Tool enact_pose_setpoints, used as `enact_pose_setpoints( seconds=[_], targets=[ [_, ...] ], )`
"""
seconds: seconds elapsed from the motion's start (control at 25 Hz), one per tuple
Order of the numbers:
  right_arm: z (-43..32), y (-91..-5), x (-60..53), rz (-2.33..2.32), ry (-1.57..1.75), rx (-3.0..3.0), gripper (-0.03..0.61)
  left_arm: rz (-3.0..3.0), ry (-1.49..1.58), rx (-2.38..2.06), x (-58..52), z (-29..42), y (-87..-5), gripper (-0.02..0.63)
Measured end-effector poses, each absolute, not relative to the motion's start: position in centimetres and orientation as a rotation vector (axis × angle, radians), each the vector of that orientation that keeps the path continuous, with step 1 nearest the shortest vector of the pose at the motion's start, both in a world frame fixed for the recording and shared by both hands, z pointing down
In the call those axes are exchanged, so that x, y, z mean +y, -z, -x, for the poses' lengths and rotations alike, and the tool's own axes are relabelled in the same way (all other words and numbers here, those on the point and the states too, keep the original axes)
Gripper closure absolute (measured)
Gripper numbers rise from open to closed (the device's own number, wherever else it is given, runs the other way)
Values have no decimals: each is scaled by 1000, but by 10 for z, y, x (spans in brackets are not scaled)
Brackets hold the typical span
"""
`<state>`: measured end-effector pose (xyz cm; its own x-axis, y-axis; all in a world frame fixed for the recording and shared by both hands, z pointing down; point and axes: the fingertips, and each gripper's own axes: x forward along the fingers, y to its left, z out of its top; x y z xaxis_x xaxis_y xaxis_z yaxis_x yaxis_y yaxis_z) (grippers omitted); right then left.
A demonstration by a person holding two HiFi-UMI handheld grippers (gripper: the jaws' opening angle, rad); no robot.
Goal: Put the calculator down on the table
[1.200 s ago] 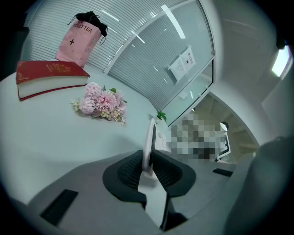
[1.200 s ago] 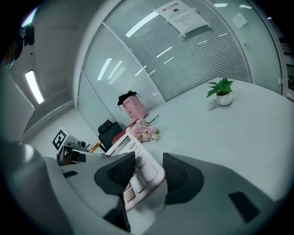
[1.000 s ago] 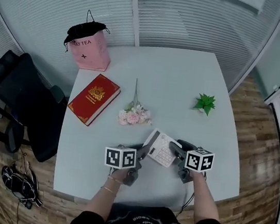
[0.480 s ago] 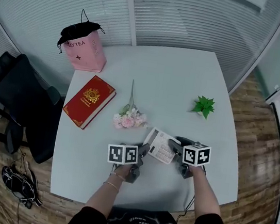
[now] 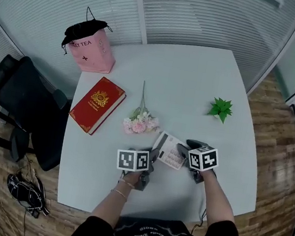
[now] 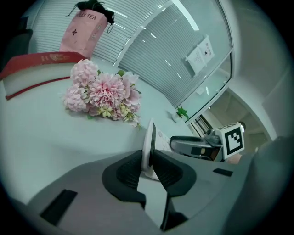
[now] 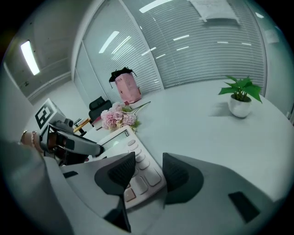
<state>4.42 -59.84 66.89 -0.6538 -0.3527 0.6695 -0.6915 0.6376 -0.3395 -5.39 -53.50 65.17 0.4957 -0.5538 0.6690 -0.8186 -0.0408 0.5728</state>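
The white calculator (image 5: 169,152) is low over the white table (image 5: 186,82), near its front edge; I cannot tell whether it touches. My left gripper (image 5: 154,157) is shut on its left edge: in the left gripper view the calculator (image 6: 150,140) stands edge-on, pinched between the pads of the left gripper (image 6: 149,167). My right gripper (image 5: 184,150) is at its right side. In the right gripper view the keys of the calculator (image 7: 131,143) face up, and its near corner lies between the spread jaws of the right gripper (image 7: 149,172), whose pads do not press on it.
A bunch of pink flowers (image 5: 140,122) lies just beyond the calculator. A red book (image 5: 98,104) and a pink bag (image 5: 91,51) are at the far left, a small potted plant (image 5: 221,108) at the right. A black chair (image 5: 23,101) stands left of the table.
Both grippers have sunk a little toward the table with the calculator between them. The left grip has not changed and the right jaws stand as wide as before.
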Motion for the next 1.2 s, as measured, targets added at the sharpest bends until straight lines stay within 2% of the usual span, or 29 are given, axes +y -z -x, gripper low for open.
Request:
enact_pose_setpoints(
  seconds=[0.12,0.32,0.36,0.44,0.52,0.88,1.2],
  targets=[
    [-40,-669,-596,-789,-749,-2295,396,-1718,-339,-1170,-535,54,-652,528],
    [-42,-668,-598,-822,-755,-2297,386,-1705,-330,-1217,-537,58,-653,522],
    [-43,-667,-598,-836,-757,-2301,373,-1693,-325,-1251,-538,62,-653,480],
    [-43,-662,-598,-846,-768,-2325,307,-1673,-284,-1296,-539,66,-651,335],
    [-43,-650,-595,-850,-745,-2359,268,-1689,-252,-1306,-538,66,-643,290],
    [-43,-580,-561,-938,-528,-2489,261,-1936,-256,-1385,-506,71,-576,276],
    [-53,-530,-503,-1018,-478,-2575,261,-2088,-217,-1493,-438,85,-519,276]
  ],
)
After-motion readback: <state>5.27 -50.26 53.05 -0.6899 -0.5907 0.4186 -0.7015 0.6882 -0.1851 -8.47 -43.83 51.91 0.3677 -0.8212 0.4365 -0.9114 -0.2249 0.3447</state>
